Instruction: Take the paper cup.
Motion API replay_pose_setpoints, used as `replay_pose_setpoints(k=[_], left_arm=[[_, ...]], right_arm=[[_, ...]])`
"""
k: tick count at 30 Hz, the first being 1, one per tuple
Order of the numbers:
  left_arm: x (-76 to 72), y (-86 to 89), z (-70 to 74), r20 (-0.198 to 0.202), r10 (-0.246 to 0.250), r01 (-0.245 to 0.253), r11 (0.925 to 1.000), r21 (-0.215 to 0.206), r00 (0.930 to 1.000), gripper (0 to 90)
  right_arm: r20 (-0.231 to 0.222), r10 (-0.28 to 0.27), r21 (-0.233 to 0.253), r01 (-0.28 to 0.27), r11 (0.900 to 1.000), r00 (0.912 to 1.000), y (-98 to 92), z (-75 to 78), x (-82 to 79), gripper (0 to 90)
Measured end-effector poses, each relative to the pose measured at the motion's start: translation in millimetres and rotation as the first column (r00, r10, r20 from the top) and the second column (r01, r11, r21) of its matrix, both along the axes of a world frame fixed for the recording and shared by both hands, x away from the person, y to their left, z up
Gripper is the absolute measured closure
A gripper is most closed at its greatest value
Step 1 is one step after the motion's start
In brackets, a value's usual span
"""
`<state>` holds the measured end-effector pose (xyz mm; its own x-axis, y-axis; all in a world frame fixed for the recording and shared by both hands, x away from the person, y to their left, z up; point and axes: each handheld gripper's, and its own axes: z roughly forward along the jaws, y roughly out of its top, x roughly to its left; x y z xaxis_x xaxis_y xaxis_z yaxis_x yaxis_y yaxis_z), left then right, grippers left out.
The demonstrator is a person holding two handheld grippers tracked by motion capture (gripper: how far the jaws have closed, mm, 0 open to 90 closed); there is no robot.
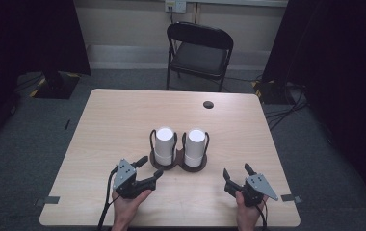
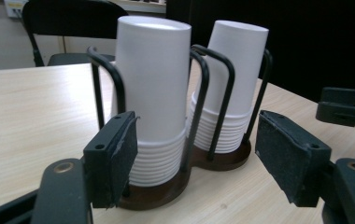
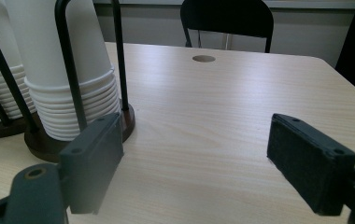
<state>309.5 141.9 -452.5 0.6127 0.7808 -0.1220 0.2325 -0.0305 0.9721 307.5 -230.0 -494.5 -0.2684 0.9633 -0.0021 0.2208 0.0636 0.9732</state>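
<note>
I hold my left gripper (image 1: 148, 167) low over the pale wood worktop (image 1: 113, 120) with its jaws spread wide and nothing between them; just ahead of it stands the dark brown twin-well cup holder with black wire hoops (image 2: 199, 84), and the nearer stack of white paper cups turned upside down (image 2: 152, 93) sits almost framed by the jaws, so I judge this gripper is lined up to take that stack or its top cup. The second white inverted cup stack (image 2: 234, 84) stands in the other well, beyond and to the right of this gripper; the hoops keep both stacks upright, and they are also what crowds a sideways grasp, since a pad closing low would meet wire before cup. My right gripper (image 1: 239, 172) rests released too, jaws parted over bare worktop, with the holder off to its left; probably waiting to steady the base. Farther ahead are a round cable hole in the worktop (image 3: 203, 58) and a black folding chair (image 1: 199, 50), both well apart from the work.
</note>
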Motion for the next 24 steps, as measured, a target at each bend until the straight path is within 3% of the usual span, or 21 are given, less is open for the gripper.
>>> replay_pose_setpoints(k=[5,11,24], left_arm=[[4.2,-7.0,8.2,0.001,-0.041,0.041,0.9992,0.005,0.9992,29.6],[7.5,-19.3,20.5,0.022,-0.08,0.079,0.996,0.041,0.9966,28.9],[16.4,-39.1,36.7,0.073,-0.112,0.106,0.9911,0.081,0.9911,28.1]], right_arm=[[-0.001,-0.001,0.0,0.001,1.0,1.0,0.2,0.0,0.0,17.9],[0.0,0.001,-0.001,-0.001,1.0,1.0,0.0,0.0,-0.1,17.9],[0.001,0.013,0.005,-0.013,1.0,0.9999,-0.3,-0.1,-1.0,18.7]])
